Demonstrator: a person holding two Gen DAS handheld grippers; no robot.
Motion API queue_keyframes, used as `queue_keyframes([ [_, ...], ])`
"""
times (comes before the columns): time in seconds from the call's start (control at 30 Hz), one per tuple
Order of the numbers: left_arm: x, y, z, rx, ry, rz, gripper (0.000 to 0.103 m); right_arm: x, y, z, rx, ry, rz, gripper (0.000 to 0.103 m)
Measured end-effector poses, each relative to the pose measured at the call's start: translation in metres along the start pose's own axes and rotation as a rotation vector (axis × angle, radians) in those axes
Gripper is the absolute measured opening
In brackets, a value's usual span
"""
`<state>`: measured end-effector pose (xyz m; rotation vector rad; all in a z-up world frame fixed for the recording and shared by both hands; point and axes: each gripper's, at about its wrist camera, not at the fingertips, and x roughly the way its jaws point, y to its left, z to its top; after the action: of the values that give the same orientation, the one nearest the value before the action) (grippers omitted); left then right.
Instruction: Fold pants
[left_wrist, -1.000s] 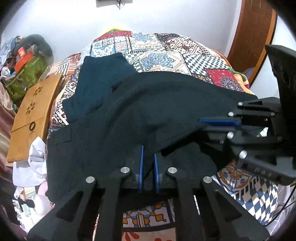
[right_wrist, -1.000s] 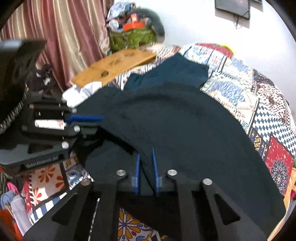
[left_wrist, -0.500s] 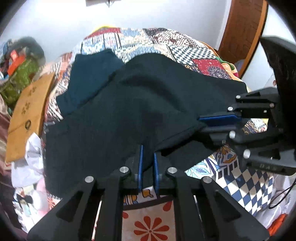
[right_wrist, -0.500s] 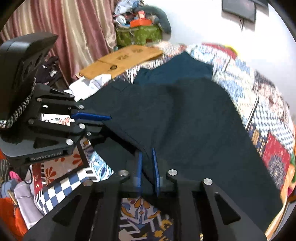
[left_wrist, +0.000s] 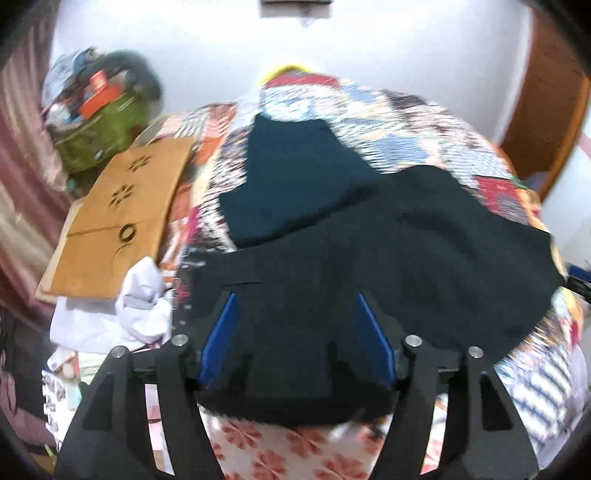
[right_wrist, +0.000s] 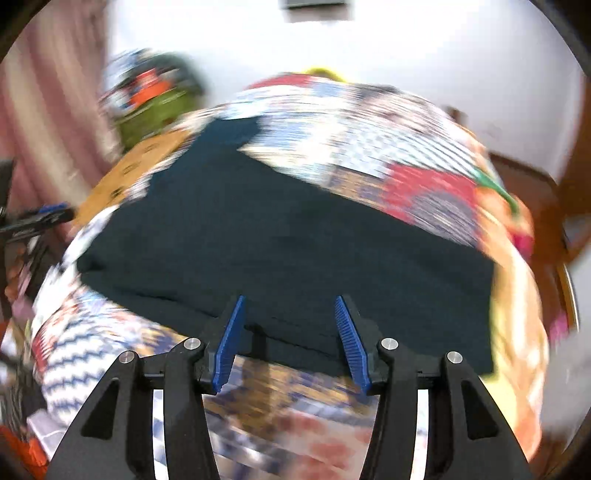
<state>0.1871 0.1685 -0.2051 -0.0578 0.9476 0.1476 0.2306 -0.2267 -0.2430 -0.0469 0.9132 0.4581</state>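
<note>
Dark pants (left_wrist: 369, 258) lie folded on the patterned bedspread (left_wrist: 406, 125), one layer over another, with a teal-dark end reaching toward the wall. My left gripper (left_wrist: 295, 299) is open, its blue pads apart just above the near edge of the pants. In the right wrist view the pants (right_wrist: 295, 240) spread across the bed. My right gripper (right_wrist: 288, 302) is open over their near edge and holds nothing. Both views are motion-blurred.
A brown cardboard board (left_wrist: 118, 221) lies at the bed's left side, with white cloth (left_wrist: 140, 295) below it and a green bag (left_wrist: 99, 125) of clutter behind. A curtain (right_wrist: 44, 110) hangs at left. A wooden door (left_wrist: 546, 110) stands at right.
Both grippers were shut on the pants' edge; now both are open and have let it go. The pants lie on the bed. Both grippers have swung apart.
</note>
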Motion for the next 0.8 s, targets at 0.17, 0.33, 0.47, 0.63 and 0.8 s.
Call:
queue_keyframes([
  [0.17, 0.071, 0.025, -0.005, -0.067, 0.162, 0.028, 0.066, -0.007, -0.072, -0.026, 0.194, 0.021, -0.146, 0.047],
  [0.33, 0.115, 0.036, -0.032, -0.126, 0.266, 0.034, 0.068, -0.003, -0.119, -0.017, 0.284, -0.011, -0.207, 0.047],
  [0.47, 0.112, 0.028, -0.036, -0.093, 0.252, 0.067, 0.071, 0.011, -0.133, 0.004, 0.278, -0.037, -0.195, 0.047],
  [0.63, 0.115, 0.025, -0.036, -0.085, 0.256, 0.083, 0.074, 0.046, -0.147, 0.024, 0.264, -0.025, -0.190, 0.047],
  [0.8, 0.119, 0.025, -0.035, -0.082, 0.248, 0.096, 0.076, 0.070, -0.154, 0.019, 0.290, 0.053, -0.126, 0.015],
])
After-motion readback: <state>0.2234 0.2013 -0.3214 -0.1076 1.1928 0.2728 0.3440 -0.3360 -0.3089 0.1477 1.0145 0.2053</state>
